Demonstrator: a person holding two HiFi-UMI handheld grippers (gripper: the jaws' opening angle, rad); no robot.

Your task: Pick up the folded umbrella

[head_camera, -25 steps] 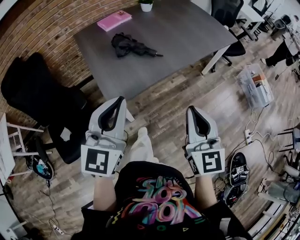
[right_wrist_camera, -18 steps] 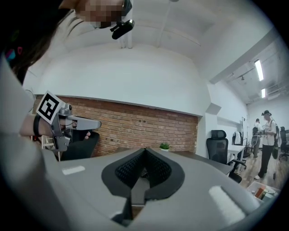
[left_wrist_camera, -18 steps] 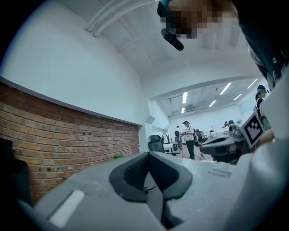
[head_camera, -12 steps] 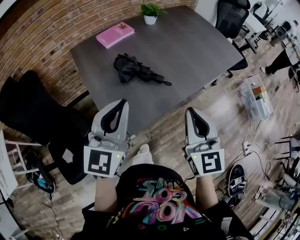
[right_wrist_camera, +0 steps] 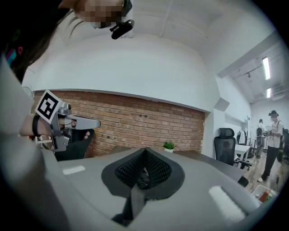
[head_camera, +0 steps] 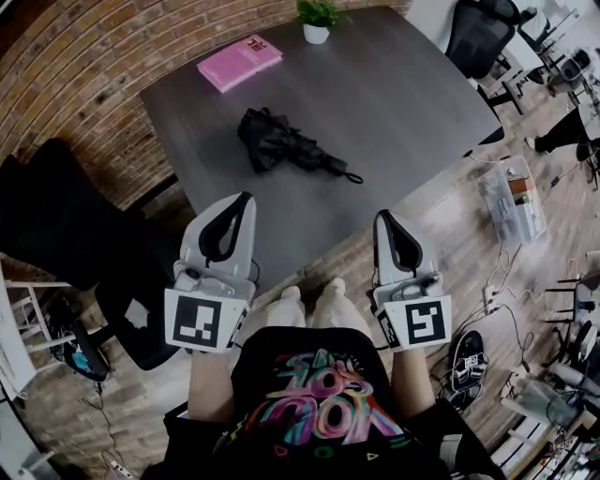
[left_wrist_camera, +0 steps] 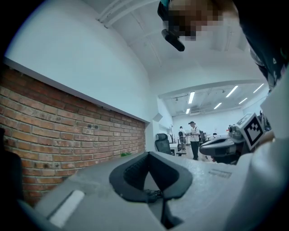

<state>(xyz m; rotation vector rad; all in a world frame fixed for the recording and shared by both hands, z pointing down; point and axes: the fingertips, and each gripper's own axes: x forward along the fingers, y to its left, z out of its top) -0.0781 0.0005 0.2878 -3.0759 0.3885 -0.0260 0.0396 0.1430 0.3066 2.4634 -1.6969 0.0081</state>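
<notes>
View from above, from a camera on a person's head. A dark grey table (head_camera: 394, 94) fills the upper half, and a brick wall (head_camera: 84, 75) runs along its far-left side. The folded umbrella (head_camera: 281, 142), black and loosely bunched, lies flat on the table a little left of its middle. Its thin handle end points toward 4 o'clock. Nothing touches the umbrella.

A pink book (head_camera: 240, 62) lies on the table at 11 o'clock from the umbrella. A small potted plant (head_camera: 317, 17) stands at the far edge, at 1 o'clock from it.

The person holds two grey tongs low in the picture, both pointing toward 12 o'clock, their tips over the table's near edge. The left gripper (head_camera: 246, 199) is at 7 o'clock from the umbrella and the right gripper (head_camera: 382, 217) is at 5 o'clock, both well apart from it. Each gripper's own camera shows its two jaws pressed together, tip to tip, with nothing between them.

A black office chair (head_camera: 56, 225) stands at 9 o'clock from the left gripper. A clear plastic box (head_camera: 514, 192) sits on the wooden floor (head_camera: 441, 234) at 3 o'clock from the right gripper.
</notes>
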